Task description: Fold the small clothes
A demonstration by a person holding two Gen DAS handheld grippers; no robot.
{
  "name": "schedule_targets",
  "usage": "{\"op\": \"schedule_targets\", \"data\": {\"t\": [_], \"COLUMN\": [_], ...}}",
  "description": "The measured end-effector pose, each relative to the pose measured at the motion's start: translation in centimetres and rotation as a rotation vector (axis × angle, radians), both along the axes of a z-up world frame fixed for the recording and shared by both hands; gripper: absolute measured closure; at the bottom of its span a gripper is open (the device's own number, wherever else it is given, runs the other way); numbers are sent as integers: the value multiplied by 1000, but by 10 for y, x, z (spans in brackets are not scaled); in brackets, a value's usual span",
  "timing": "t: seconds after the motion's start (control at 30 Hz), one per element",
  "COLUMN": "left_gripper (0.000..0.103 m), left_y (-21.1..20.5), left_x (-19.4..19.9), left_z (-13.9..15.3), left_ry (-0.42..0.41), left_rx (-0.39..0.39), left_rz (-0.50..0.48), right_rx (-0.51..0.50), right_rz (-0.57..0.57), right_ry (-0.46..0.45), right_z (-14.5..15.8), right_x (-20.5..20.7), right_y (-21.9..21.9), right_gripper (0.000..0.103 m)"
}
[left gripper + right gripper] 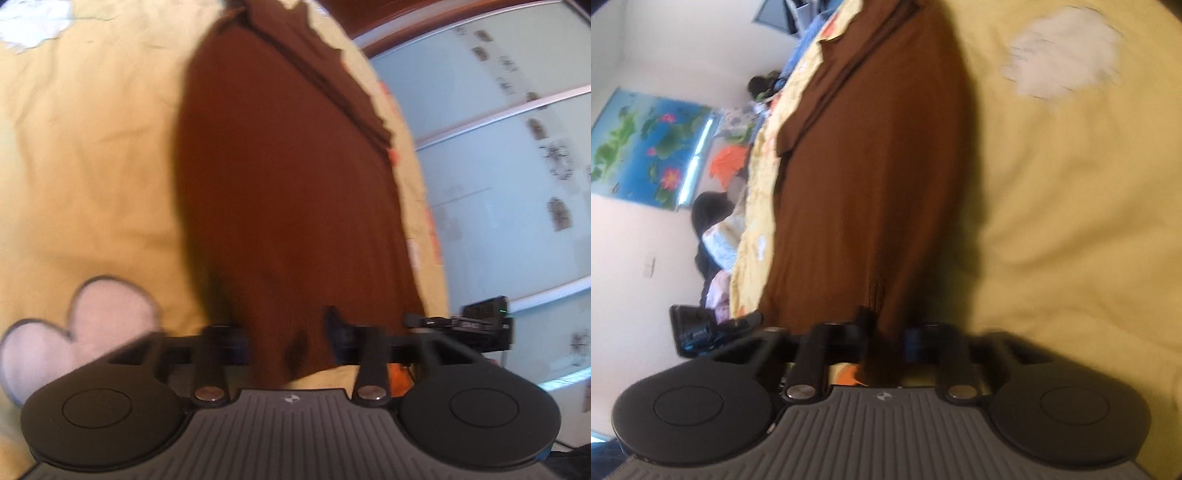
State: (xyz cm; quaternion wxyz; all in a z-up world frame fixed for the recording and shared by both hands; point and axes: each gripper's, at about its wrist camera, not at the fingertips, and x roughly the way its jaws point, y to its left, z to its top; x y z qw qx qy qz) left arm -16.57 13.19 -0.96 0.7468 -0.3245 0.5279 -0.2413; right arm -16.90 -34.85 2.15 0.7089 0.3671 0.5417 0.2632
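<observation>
A brown garment (288,184) lies spread along a pale yellow bedspread (92,166), and a folded strip of it runs along its far side. My left gripper (286,339) is shut on the garment's near edge, which bunches between the fingers. In the right wrist view the same garment (871,184) stretches away over the bedspread (1052,221). My right gripper (888,339) is shut on a narrow pinch of its near edge. Both views are motion-blurred.
A white heart patch (110,310) and a white round patch (1063,51) mark the bedspread. Pale blue sliding doors (498,166) stand past the bed's edge. A lotus poster (646,147), piled clothes (729,162) and a person (709,214) are beyond the other side.
</observation>
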Motion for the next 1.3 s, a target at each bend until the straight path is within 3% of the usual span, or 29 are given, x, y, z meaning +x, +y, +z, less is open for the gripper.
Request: {"op": "schedule_targets", "data": {"t": [0.03, 0.13, 0.2, 0.37, 0.53, 0.63, 0.8, 0.9, 1.0, 1.03, 1.1, 1.13, 1.17, 1.23, 1.3], "left_gripper": [95, 96, 97, 97, 97, 97, 97, 97, 96, 95, 87, 72, 46, 9, 8], "left_y": [2, 6, 9, 12, 4, 2, -3, -3, -3, 0, 6, 7, 9, 13, 18], "left_x": [0, 5, 10, 58, 135, 190, 286, 336, 375, 381, 377, 371, 361, 340, 312], "left_z": [-1, 7, 22, 57, 86, 92, 92, 78, 59, 51, 43, 43, 46, 55, 64], "left_ry": [6, -25, -91, -228, -352, -375, -401, -377, -344, -306, -249, -260, -296, -361, -423], "left_rx": [15, 44, 49, 34, 45, 27, 80, 139, 181, 154, 94, 84, 94, 165, 209], "left_rz": [6, 5, -2, 15, 50, 107, 201, 269, 341, 373, 427, 448, 465, 489, 494], "right_rx": [19, 25, 32, 78, 122, 145, 181, 138, 39, 17, 70, 85, 85, 27, -52], "right_rz": [-21, -47, -51, -78, -104, -145, -251, -284, -343, -385, -427, -439, -443, -423, -379], "right_ry": [0, -32, -61, -156, -261, -306, -281, -243, -202, -175, -184, -209, -249, -320, -360], "right_z": [-3, 0, 9, 36, 60, 67, 53, 37, 15, 7, 0, 2, 8, 19, 30], "right_x": [-2, -5, 0, 43, 121, 179, 282, 339, 379, 386, 387, 380, 372, 353, 336], "right_y": [-5, -10, -13, -19, -13, -14, -19, -13, -3, -2, -3, -4, -3, -3, -2], "right_gripper": [88, 88, 88, 88, 88, 88, 88, 88, 73, 52, 43, 32, 21, 8, 7]}}
